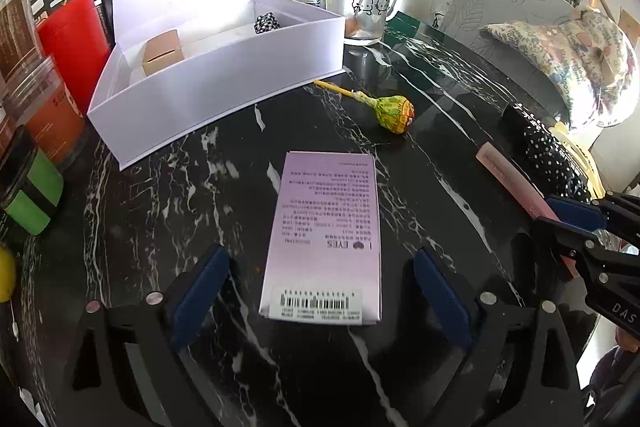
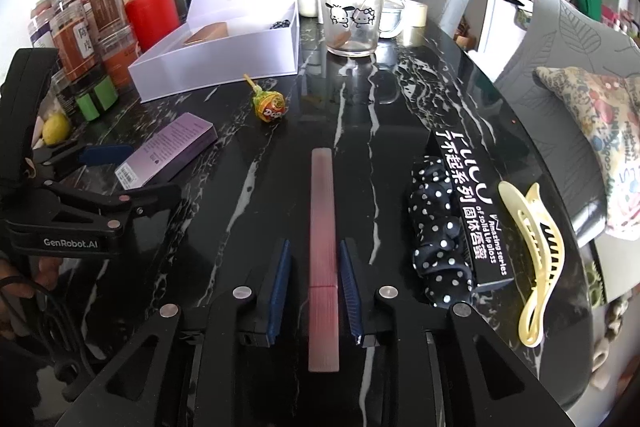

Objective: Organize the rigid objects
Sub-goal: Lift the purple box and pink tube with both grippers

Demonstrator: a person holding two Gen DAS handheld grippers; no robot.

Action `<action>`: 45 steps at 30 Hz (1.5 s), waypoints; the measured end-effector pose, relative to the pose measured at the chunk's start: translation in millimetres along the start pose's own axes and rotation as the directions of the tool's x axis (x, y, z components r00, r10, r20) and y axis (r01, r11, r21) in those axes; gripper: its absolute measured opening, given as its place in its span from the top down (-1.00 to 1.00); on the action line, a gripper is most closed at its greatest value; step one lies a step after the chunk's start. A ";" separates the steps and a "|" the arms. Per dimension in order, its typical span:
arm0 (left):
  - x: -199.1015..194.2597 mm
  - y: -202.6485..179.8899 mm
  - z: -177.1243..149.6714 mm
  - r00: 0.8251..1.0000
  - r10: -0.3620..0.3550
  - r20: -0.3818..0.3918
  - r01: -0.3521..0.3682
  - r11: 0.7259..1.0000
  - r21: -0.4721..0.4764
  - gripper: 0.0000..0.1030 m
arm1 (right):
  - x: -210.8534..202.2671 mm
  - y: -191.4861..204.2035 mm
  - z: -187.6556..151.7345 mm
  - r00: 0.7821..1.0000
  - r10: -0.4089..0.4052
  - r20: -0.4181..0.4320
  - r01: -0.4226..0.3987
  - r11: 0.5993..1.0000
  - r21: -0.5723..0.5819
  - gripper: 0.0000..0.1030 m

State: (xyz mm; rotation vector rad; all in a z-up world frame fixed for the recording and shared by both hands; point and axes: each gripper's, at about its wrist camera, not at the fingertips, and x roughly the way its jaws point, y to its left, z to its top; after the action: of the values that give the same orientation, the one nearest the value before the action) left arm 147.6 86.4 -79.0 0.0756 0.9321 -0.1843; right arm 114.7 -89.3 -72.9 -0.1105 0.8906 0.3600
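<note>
A purple box lies flat on the black marble table, between the wide-open fingers of my left gripper; it also shows in the right wrist view. A long pink tube lies between the fingers of my right gripper, which stand close on both sides with small gaps. A wrapped lollipop lies beyond the purple box. An open white box at the back left holds a small brown carton and a checkered ball.
A polka-dot scrunchie, a black lip-gloss box and a yellow hair claw lie at the right. A glass mug stands at the back. Jars and a red canister line the left edge.
</note>
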 end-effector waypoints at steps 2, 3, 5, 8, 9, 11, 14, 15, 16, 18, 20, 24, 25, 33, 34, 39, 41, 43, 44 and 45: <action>1.8 0.4 2.2 1.000 0.001 -0.002 -0.001 1.000 -0.002 -0.85 | 1.0 -0.9 1.0 1.000 -0.004 0.002 0.004 1.000 0.005 0.50; 2.9 0.5 3.6 1.000 0.003 -0.002 -0.003 1.000 -0.004 -0.85 | 1.7 -1.4 1.8 1.000 -0.007 0.002 0.007 1.000 0.010 0.50; 3.9 1.5 4.6 1.000 0.008 -0.002 -0.008 1.000 -0.010 -0.85 | 2.6 -2.1 2.9 1.000 -0.009 0.004 0.009 1.000 0.015 0.50; -2.4 0.8 5.2 0.999 0.011 0.033 -0.011 1.000 -0.014 -0.05 | 3.0 -2.8 2.6 1.000 -0.013 0.013 0.013 1.000 0.014 0.50; -2.3 0.2 5.5 0.999 0.018 0.034 -0.018 1.000 -0.010 0.02 | 3.2 -1.6 2.2 1.000 -0.020 0.016 0.020 1.000 0.005 0.54; -1.3 -0.4 5.6 0.999 0.013 0.035 -0.012 1.000 -0.001 0.02 | 3.1 -0.9 1.8 0.999 -0.037 0.022 0.037 0.999 0.000 0.74; -1.8 0.8 4.6 0.999 0.007 0.036 -0.006 1.000 -0.008 0.02 | 2.9 -5.9 1.5 0.999 -0.026 0.035 0.025 0.999 0.037 0.74; -1.9 0.9 3.8 0.999 0.004 0.036 -0.003 1.000 -0.010 0.02 | 2.9 -5.5 1.3 0.999 -0.028 0.038 0.027 0.999 0.032 0.74; -2.7 0.9 3.1 0.999 0.003 0.037 -0.002 1.000 -0.011 0.02 | 2.7 -4.5 1.2 0.999 -0.033 0.038 0.032 0.999 0.025 0.74; -4.7 1.0 0.9 0.999 0.004 0.036 -0.004 1.000 -0.015 0.02 | 2.2 -3.1 1.0 0.999 -0.033 0.037 0.033 0.999 0.020 0.74; -7.8 1.6 -1.9 0.999 -0.003 0.034 0.003 1.000 -0.022 0.02 | 1.2 -3.1 0.0 0.999 -0.024 0.035 0.023 0.999 0.026 0.74; -13.3 3.1 -6.4 0.999 -0.010 0.031 0.011 0.999 -0.032 0.02 | -2.2 -1.1 -1.6 0.999 -0.021 0.038 0.020 0.999 0.026 0.74; -15.4 2.9 -7.9 0.999 -0.005 0.032 0.006 1.000 -0.030 0.02 | -4.8 0.3 -1.8 0.999 -0.022 0.044 0.021 1.000 0.023 0.74; -35.3 6.8 -19.2 0.999 0.003 0.052 -0.001 0.999 -0.051 0.02 | -15.4 10.6 -2.1 0.998 -0.009 0.065 0.009 1.000 0.000 0.74; -38.0 7.8 -20.5 0.998 0.007 0.056 -0.004 0.999 -0.054 0.02 | -16.4 12.7 -2.1 0.998 -0.004 0.066 0.005 1.000 -0.004 0.74; -52.7 12.6 -28.7 0.997 0.039 0.068 -0.034 0.997 -0.063 0.02 | -21.9 26.6 -3.5 0.997 0.017 0.077 -0.015 1.000 -0.027 0.74; -58.8 15.8 -32.7 0.997 0.044 0.070 -0.038 0.997 -0.074 0.02 | -24.9 32.7 -5.0 0.996 0.029 0.084 -0.026 0.999 -0.033 0.74; -65.2 18.4 -36.0 0.996 0.056 0.071 -0.050 0.995 -0.084 0.02 | -28.1 39.0 -6.1 0.995 0.045 0.088 -0.042 0.998 -0.039 0.74; -68.3 19.4 -37.0 0.995 0.061 0.074 -0.054 0.995 -0.085 0.02 | -29.3 42.2 -6.7 0.994 0.054 0.090 -0.051 0.998 -0.041 0.74; -71.9 20.2 -38.4 0.995 0.064 0.078 -0.057 0.995 -0.088 0.02 | -30.8 45.1 -7.5 0.994 0.062 0.091 -0.059 0.997 -0.042 0.74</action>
State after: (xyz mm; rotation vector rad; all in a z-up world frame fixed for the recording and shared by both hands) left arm 79.2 120.7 -44.4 0.0168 0.8548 -0.0906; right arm 75.6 -57.0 -51.3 -0.1023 0.7972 0.4358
